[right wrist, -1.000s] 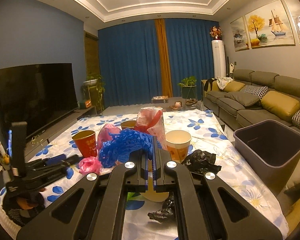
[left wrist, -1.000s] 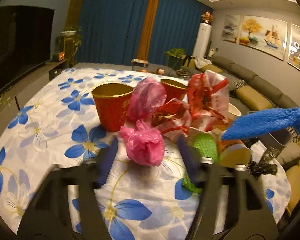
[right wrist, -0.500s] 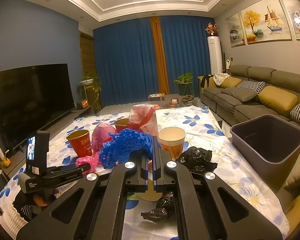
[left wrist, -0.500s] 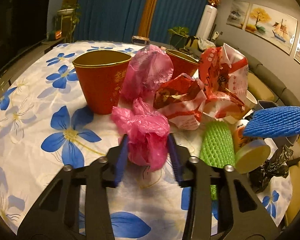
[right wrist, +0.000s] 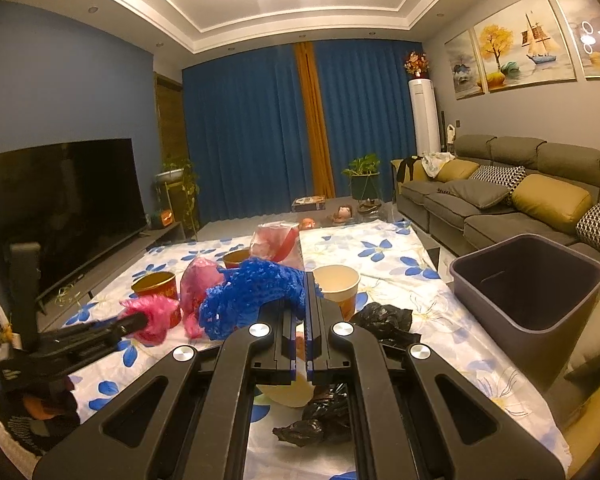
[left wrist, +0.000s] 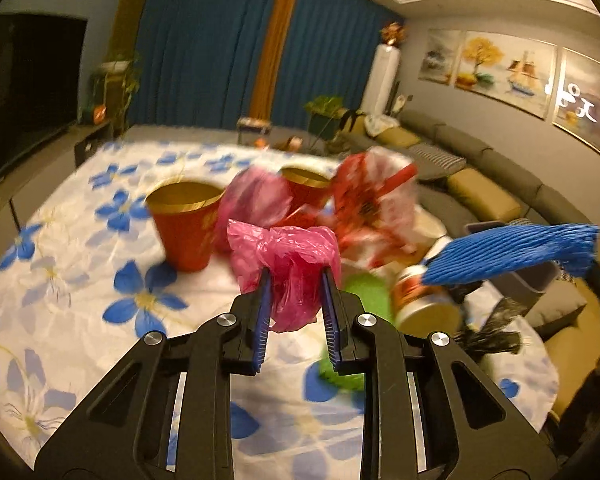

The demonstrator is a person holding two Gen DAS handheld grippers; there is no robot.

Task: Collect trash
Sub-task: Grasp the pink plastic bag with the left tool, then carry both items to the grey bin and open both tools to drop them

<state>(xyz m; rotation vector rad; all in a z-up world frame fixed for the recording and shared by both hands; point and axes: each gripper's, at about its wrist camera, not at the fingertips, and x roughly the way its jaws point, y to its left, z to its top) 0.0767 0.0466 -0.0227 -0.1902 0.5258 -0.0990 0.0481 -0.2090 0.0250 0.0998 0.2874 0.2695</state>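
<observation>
My left gripper point(left wrist: 295, 280) is shut on a crumpled pink plastic bag point(left wrist: 288, 264) and holds it above the flowered tablecloth point(left wrist: 80, 288). In the right wrist view that bag point(right wrist: 154, 312) hangs at the left gripper's tip point(right wrist: 140, 320). My right gripper point(right wrist: 303, 280) is shut on a blue foam net point(right wrist: 248, 296), which also shows in the left wrist view point(left wrist: 512, 252). A grey bin point(right wrist: 528, 284) stands empty at the table's right edge.
On the table: red paper cups point(left wrist: 186, 224), another pink bag point(left wrist: 256, 204), a red-and-white bag point(left wrist: 376, 200), a green foam net point(left wrist: 364, 296), a round tub point(left wrist: 424, 300), black bags point(right wrist: 384, 320), a beige cup point(right wrist: 336, 284). A sofa point(right wrist: 520, 196) lies right, a TV point(right wrist: 60, 208) left.
My left gripper closed around the pink bag and lifted it off the table. My right gripper stayed shut on the blue net and barely moved.
</observation>
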